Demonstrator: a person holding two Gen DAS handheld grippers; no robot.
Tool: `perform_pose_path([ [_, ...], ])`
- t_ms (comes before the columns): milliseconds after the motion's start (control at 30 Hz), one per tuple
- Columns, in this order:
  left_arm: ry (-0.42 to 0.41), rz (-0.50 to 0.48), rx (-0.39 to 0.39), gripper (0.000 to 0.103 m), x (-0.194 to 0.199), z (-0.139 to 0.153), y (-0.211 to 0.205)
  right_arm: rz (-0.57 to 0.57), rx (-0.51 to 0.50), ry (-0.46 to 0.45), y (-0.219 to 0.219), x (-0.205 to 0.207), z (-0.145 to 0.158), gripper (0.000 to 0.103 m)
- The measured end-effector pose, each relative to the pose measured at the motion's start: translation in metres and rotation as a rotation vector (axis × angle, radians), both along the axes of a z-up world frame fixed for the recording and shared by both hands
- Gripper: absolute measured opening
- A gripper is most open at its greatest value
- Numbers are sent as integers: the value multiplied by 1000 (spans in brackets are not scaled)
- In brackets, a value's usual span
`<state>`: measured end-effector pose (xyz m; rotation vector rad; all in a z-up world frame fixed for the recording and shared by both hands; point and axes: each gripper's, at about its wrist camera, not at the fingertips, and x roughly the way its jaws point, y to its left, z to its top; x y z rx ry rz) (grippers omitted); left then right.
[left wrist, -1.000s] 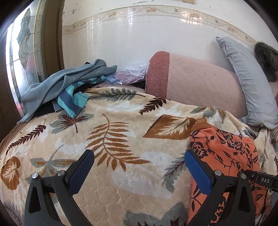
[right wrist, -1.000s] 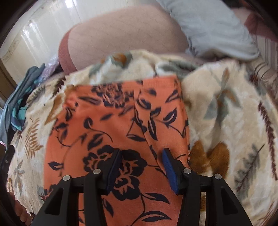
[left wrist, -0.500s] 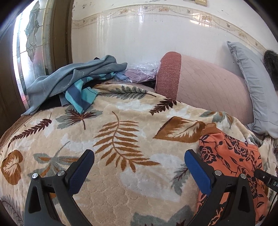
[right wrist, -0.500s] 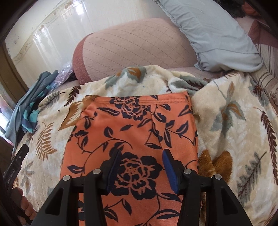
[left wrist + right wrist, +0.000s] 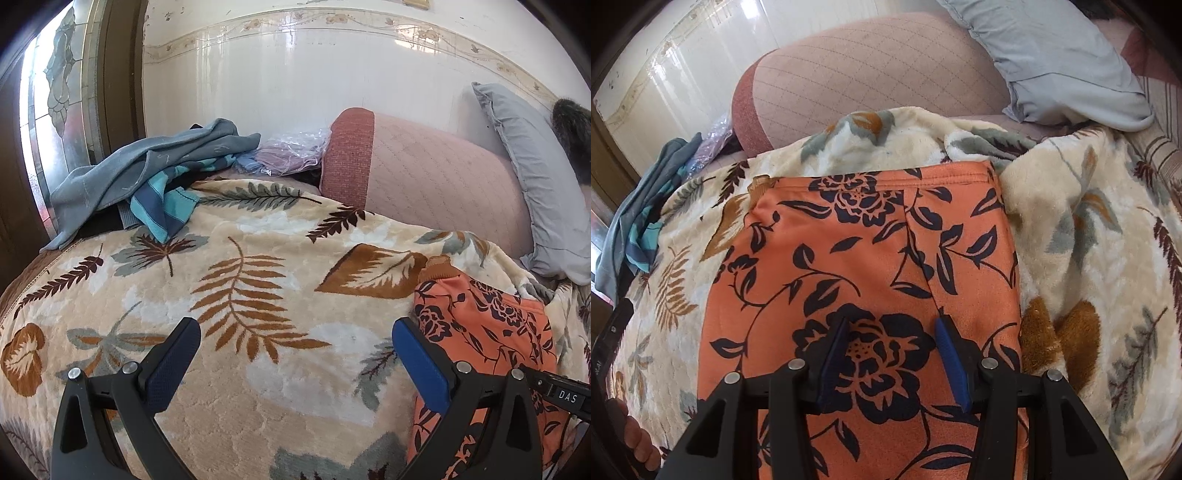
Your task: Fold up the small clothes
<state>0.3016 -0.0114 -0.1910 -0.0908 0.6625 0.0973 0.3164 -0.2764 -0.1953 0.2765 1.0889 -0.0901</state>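
Blanket [image 5: 258,295] with a beige leaf print covers the bed and serves as the landmark for everything else. Behind the blanket's far edge a pink bolster [image 5: 424,177] lies across, rust-red at its end; a grey pillow [image 5: 535,177] leans at the bolster's far end, by the wall. At the blanket's back corner by the window sits a heap of blue-grey clothes [image 5: 147,173] with a teal striped piece sticking out, and a clear plastic bag [image 5: 291,153] of lilac fabric lies between that heap and the bolster. Orange floral garment [image 5: 871,266] lies flat on the blanket, spread smooth, hemmed edge toward the bolster, a seam running down it off-centre; in the left wrist view it shows only at the blanket's lower right side [image 5: 487,332]. Left gripper [image 5: 295,354] hovers over bare blanket just beside the garment's edge, jaws spread very wide, nothing between the blue pads. Right gripper [image 5: 890,358] points down over the garment's big dark flower, jaws partly apart, pads [image 5: 951,354] not pinching any fabric; cannot tell whether the tips touch the cloth. Fingers [image 5: 637,443] of a person's hand show at the lower left of the right wrist view, beside the blanket edge.
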Motion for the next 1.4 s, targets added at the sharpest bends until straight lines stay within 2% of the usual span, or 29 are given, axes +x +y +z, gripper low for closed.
perform_pose_path([
  [967,-9,-71,32,103,-6,0,-19,2,-10,2,2,0,-2,53],
  [1100,52,-118,20,103,0,-8,-24,-3,23,-23,-3,-1,5,52],
  [1200,107,-175,13,103,4,-18,-34,-28,0,-52,-12,3,12,52],
  [1400,183,-318,37,103,3,-33,-60,-99,90,-47,-47,30,-5,52],
])
